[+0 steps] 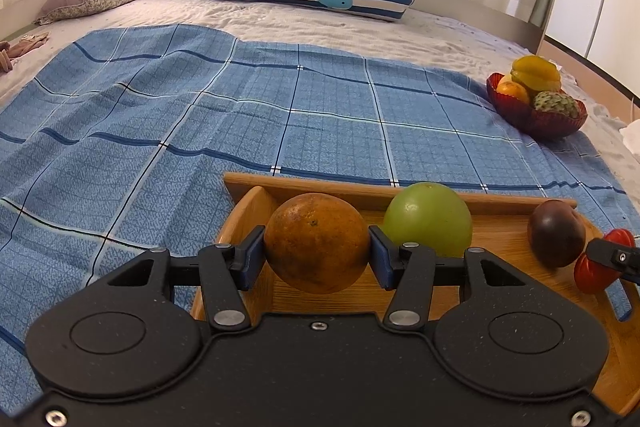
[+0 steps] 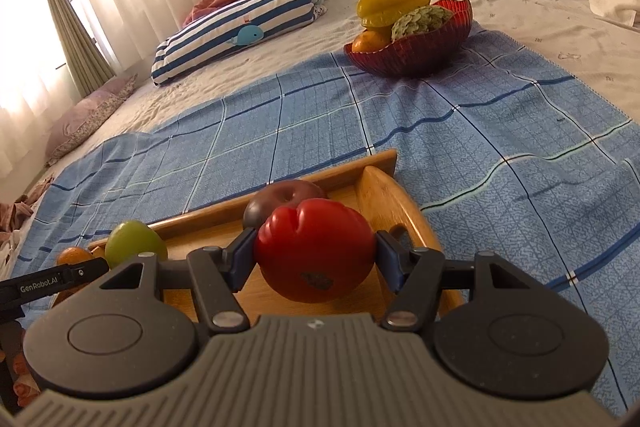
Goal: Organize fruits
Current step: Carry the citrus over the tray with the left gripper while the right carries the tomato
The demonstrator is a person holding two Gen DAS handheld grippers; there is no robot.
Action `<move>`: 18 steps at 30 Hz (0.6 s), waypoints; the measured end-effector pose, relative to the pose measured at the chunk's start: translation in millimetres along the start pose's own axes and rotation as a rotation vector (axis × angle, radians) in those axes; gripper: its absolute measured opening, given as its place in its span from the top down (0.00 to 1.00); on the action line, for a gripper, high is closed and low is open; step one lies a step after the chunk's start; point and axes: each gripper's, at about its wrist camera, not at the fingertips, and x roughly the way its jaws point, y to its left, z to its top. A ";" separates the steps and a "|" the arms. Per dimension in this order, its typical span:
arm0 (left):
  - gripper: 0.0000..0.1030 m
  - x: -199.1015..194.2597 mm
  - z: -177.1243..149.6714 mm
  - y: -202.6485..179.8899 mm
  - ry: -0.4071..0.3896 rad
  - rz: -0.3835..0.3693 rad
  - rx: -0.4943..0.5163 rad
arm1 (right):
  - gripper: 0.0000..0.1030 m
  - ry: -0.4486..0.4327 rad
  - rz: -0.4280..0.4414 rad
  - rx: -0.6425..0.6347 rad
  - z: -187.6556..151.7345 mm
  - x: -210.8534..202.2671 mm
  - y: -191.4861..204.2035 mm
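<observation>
- A round orange fruit with brown marks (image 1: 317, 242) is pinched at its widest part by the left gripper (image 1: 317, 253), low in the middle of the left view, over the light wooden tray (image 1: 400, 190).
- A shiny red tomato with deep folds (image 2: 315, 247) is pinched by the right gripper (image 2: 316, 255), low in the middle of the right view.
- The tomato is likely soft and slippery, so a gentle squeeze on its smooth sides is needed.
- The dark red glass bowl (image 2: 412, 61) is seen at the upper right.

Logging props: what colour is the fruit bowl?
Translucent dark red bowl, ribbed; clearest in the right wrist view.
</observation>
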 end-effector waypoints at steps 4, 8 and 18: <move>0.51 1.7 -0.8 -0.4 0.004 0.001 0.001 | 0.36 0.015 -0.008 -0.015 -3.9 2.7 -1.3; 0.51 4.7 -1.6 -1.0 0.016 0.001 0.003 | 0.36 0.022 -0.011 -0.027 -2.6 2.7 0.4; 0.51 10.2 -3.9 -3.4 0.028 -0.002 0.008 | 0.36 0.024 -0.016 -0.035 -2.1 3.6 1.6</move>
